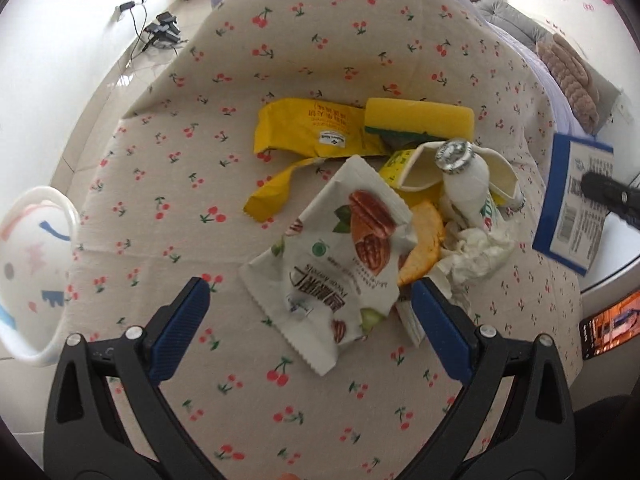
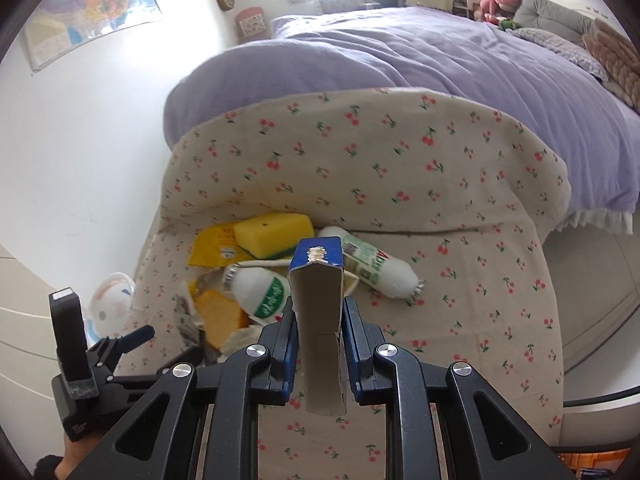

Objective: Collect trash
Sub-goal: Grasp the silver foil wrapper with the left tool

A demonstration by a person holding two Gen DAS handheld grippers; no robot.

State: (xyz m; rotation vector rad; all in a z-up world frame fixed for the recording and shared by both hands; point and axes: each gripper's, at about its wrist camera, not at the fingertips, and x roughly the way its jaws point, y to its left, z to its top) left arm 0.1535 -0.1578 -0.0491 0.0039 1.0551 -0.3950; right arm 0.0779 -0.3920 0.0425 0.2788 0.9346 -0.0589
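Observation:
A heap of trash lies on the cherry-print cloth (image 1: 280, 40). It holds a white nut snack wrapper (image 1: 332, 264), a yellow wrapper (image 1: 308, 128), a yellow sponge (image 1: 420, 118), a small white bottle (image 1: 466, 180), an orange peel (image 1: 426, 240) and crumpled tissue (image 1: 476, 252). My left gripper (image 1: 312, 308) is open, its blue pads either side of the nut wrapper's near end. My right gripper (image 2: 318, 320) is shut on a flattened blue carton (image 2: 318, 292), held above the cloth; the carton also shows in the left wrist view (image 1: 572, 204). Two white bottles (image 2: 260, 288) (image 2: 376, 264) lie beyond it.
A white cartoon-print bin (image 1: 28, 264) stands left of the table, also in the right wrist view (image 2: 112, 304). A purple bed (image 2: 440, 80) lies behind. Cables and a charger (image 1: 160, 30) lie on the floor. A phone (image 1: 608, 324) sits at the right.

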